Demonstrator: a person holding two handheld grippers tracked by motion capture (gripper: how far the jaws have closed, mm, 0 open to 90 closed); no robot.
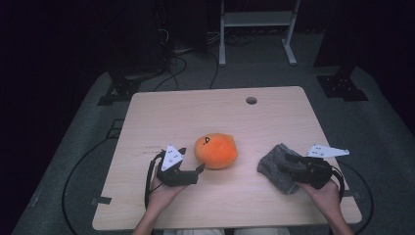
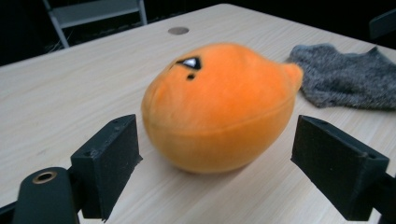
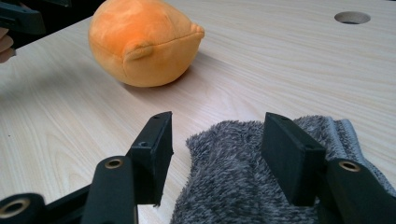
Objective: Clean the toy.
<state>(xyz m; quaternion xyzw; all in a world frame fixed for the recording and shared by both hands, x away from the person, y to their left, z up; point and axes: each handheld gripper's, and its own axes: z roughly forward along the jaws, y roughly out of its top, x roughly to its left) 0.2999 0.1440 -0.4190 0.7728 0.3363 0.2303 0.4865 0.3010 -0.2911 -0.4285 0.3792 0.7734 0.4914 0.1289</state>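
Plush toy [image 1: 216, 150], orange and lemon-shaped, sits mid-table [image 1: 205, 110] w/ nothing gripping it. Going big to small: table first, pale wood w/ a cable hole [image 1: 251, 100] near the far edge, no bins or trays on it afaict, so nothing's inside anything. Plush lies on its side, probably bc it's round and soft. Left gripper [image 2: 217, 161] is lined up on it, jaws wide, pads either side but not touching, looks set for a grab imo. Grey fuzzy sock [image 3: 243, 177] lies flat by the right edge; right gripper [image 3: 215, 154] hangs over it, jaws apart, one pad above the fabric, nothing held.
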